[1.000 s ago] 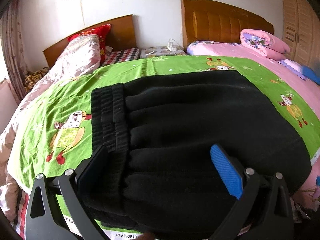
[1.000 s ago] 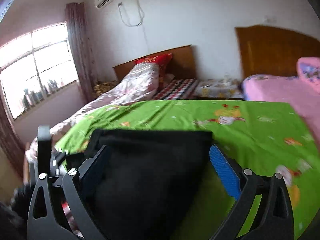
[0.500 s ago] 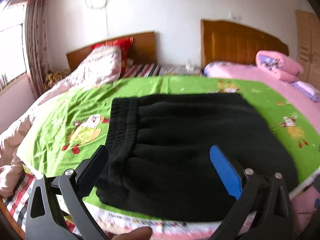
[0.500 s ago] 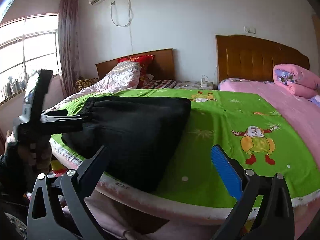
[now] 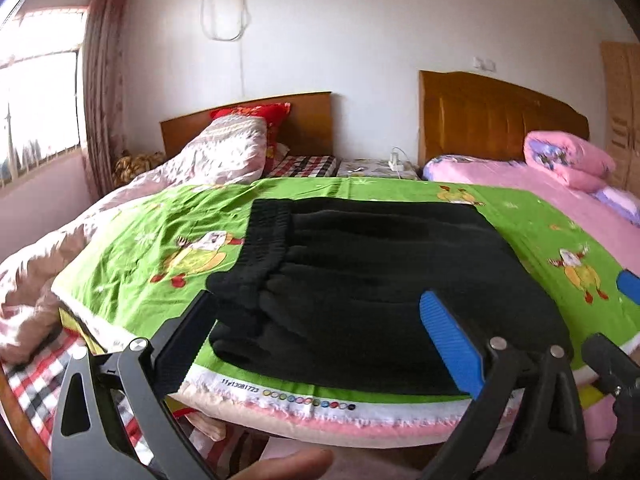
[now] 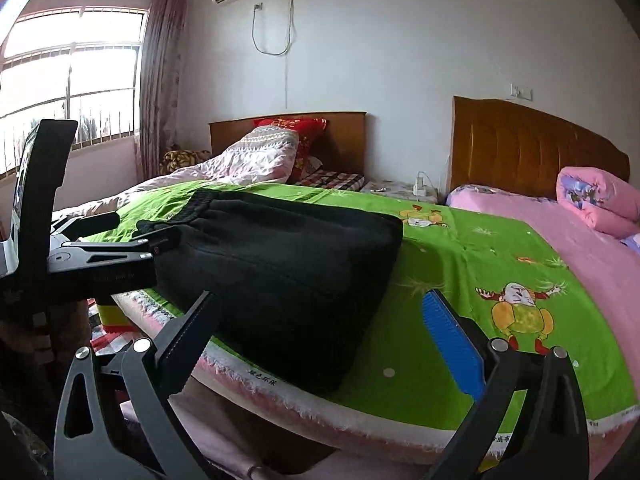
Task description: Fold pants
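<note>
Both tongs, left (image 5: 320,334) and right (image 6: 320,330), have pulled back open from the folded black pants (image 5: 372,280) on the green bedsheet (image 5: 148,240).

Left tongs (image 5: 316,336) spread wide, right tongs (image 6: 320,338) spread wide (both holding nothing)

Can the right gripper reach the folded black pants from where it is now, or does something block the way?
Probably yes. The right gripper is open and empty, the pants lie just ahead on the green sheet, and nothing stands between them.

Bare green sheet (image 6: 472,256) right of pants (image 6: 280,268)
</note>
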A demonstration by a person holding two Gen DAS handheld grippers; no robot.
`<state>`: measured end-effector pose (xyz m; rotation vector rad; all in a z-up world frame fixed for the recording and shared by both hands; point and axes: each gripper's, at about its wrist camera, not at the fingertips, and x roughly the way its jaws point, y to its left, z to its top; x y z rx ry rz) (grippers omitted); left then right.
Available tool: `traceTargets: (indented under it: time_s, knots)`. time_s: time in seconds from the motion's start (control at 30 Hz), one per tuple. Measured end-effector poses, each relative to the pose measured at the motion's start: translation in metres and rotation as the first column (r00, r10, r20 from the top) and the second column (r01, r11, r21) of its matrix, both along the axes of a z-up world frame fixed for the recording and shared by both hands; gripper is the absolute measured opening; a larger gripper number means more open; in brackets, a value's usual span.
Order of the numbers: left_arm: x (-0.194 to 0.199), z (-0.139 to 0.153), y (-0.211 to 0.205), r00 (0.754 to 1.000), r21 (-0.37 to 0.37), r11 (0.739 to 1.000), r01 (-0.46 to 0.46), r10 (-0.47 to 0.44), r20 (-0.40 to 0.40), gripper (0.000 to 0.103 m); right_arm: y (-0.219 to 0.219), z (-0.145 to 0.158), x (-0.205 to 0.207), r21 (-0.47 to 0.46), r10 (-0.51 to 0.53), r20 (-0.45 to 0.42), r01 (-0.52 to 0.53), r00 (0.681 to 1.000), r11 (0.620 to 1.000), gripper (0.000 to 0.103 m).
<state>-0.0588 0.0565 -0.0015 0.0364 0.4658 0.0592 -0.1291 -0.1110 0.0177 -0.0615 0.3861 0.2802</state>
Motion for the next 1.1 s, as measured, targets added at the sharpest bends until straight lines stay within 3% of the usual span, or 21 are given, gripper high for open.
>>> traceTargets:
  time_s: [0.23,1.1]
  knots:
    - [0.0037,-0.0046,0.0063,0.999,-0.023,1.000,-0.014,0.013,-0.037,0.102,0.0047,-0.0034,0.0030,-0.012,0.009,-0.016,-0.009,1.000,1.000,0.098]
    - [0.0055,-0.0048,0.0080,0.999,-0.015,1.000,-0.008,0.007,-0.036,0.102,0.0010,-0.0044,0.0073,0.008,0.007,-0.038,-0.007,0.999,1.000,0.098]
